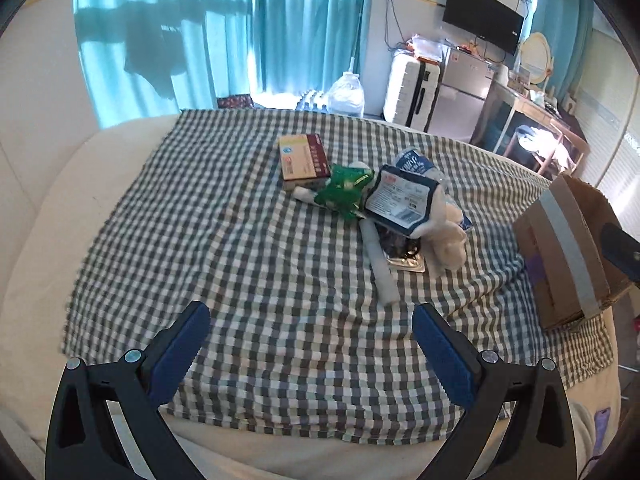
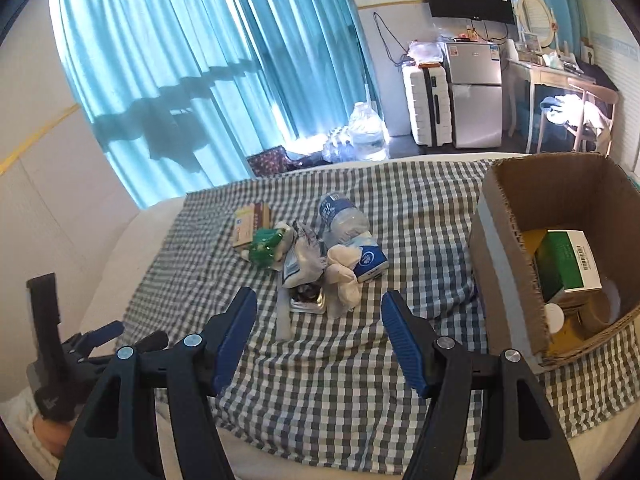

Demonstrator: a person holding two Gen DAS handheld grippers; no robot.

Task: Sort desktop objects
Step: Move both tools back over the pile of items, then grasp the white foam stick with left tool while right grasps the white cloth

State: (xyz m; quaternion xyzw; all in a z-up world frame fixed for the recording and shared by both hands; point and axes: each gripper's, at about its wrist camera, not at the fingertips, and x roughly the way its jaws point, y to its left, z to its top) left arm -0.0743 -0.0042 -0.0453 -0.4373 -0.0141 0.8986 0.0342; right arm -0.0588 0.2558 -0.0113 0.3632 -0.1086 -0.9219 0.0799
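**Sorting's barely started**

Looking at it, the brown cardboard box [image 2: 520,216] holds a green-and-white carton [image 2: 568,264], but the pile [image 2: 316,256] of packets and bottle sits on the checked cloth [image 2: 328,380]. Left claw [image 1: 310,344] and right claw [image 2: 318,332]: both released, empty.

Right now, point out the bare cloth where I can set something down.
Free: checked cloth between both claws and the pile; also the strip between the pile and the cardboard box. Crowded: the pile itself at the cloth's middle.
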